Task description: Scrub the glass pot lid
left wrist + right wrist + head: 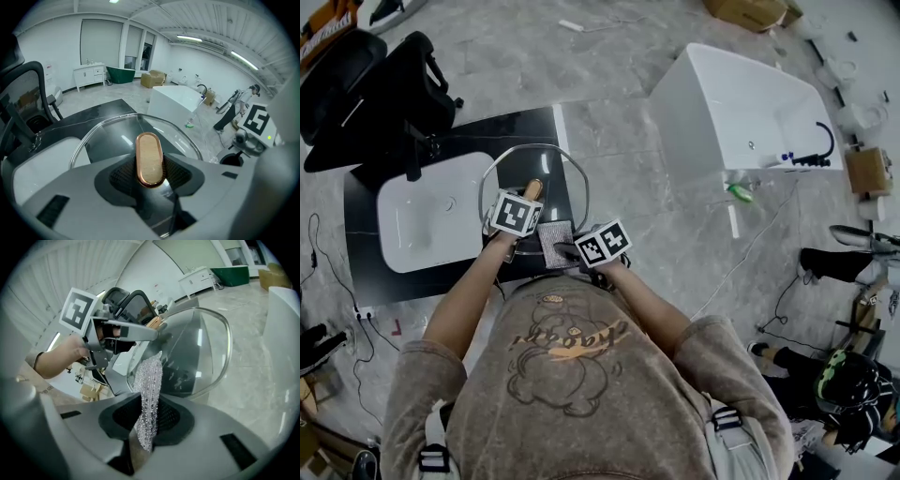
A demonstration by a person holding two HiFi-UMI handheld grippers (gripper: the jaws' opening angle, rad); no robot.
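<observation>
The glass pot lid (553, 169) with a steel rim is held over the dark counter, tilted, by its wooden handle (531, 190). My left gripper (517, 214) is shut on that handle (149, 158), the glass (178, 136) spreading out beyond it. My right gripper (598, 246) is shut on a silvery scrubbing cloth (148, 399), a grey square (555, 244) in the head view. The cloth's tip lies at the lid's glass (197, 357) in the right gripper view; the left gripper (112, 336) shows there too.
A white basin (427, 211) is set in the black counter (366, 272) left of the lid. A white bathtub (741, 112) stands on the floor to the right. A black office chair (366, 94) sits at upper left. Cables run across the marble floor.
</observation>
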